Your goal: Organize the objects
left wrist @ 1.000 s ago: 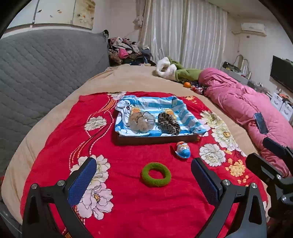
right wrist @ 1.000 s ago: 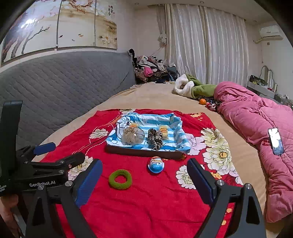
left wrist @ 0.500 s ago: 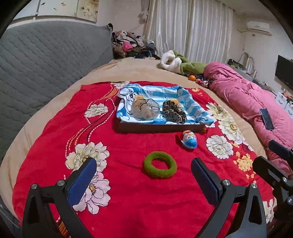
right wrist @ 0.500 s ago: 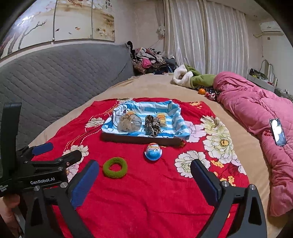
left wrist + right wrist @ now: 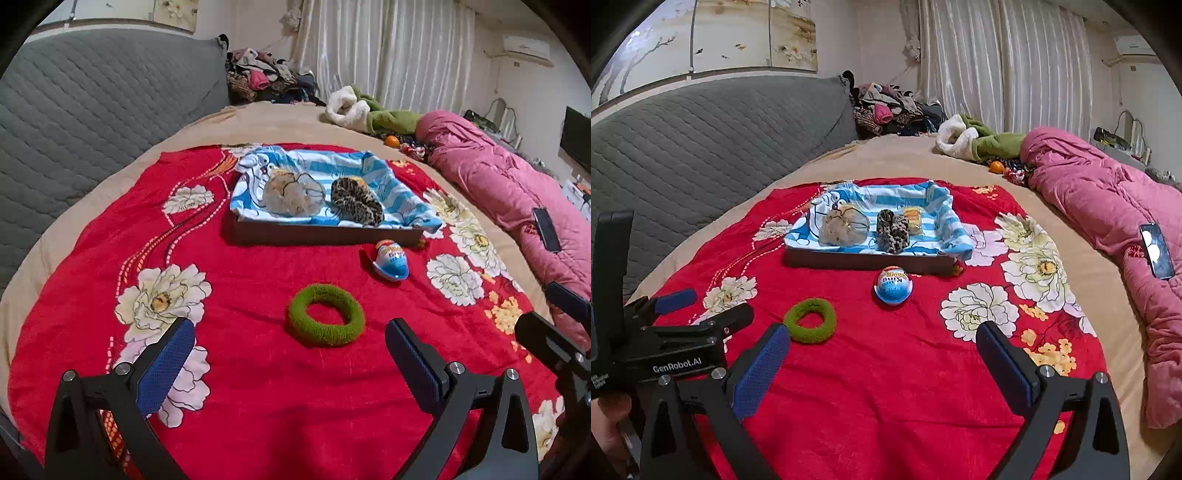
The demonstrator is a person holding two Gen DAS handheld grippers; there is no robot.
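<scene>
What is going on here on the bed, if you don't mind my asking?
A person holds two grippers over a red floral blanket, tidying small items. Both the left gripper and the right gripper are open and empty. A fuzzy green ring and a blue-and-white egg-shaped toy lie loose in front of the towel-lined brown tray, which already holds two scrunchies.

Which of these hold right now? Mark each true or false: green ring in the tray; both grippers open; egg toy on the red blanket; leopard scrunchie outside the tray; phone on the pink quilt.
1. The green ring is in the tray. False: it lies on the red blanket, in front of the tray.
2. The left gripper and right gripper are open. True.
3. The egg toy is on the red blanket. True.
4. The leopard scrunchie lies outside the tray. False: it is inside.
5. The phone lies on the pink quilt. True.
</scene>
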